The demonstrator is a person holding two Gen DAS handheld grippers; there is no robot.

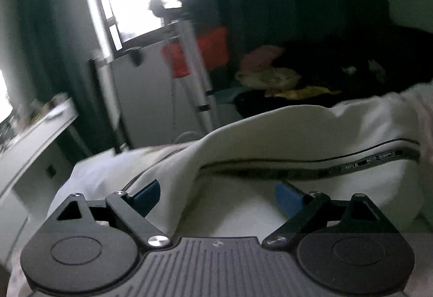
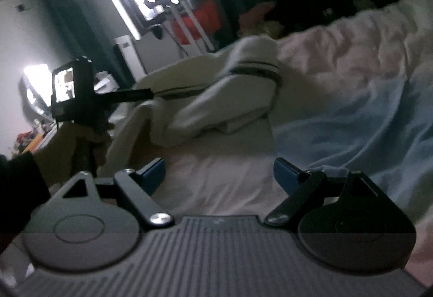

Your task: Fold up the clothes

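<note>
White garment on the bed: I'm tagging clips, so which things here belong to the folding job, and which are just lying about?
Job:
- white garment with a dark stripe
- left gripper, open
- right gripper, open

Lying about:
- tripod
- red item
- yellow cloth
- light blue sheet

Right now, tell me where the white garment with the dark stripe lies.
The white garment lies crumpled on the bed, ahead of both open grippers.
</note>
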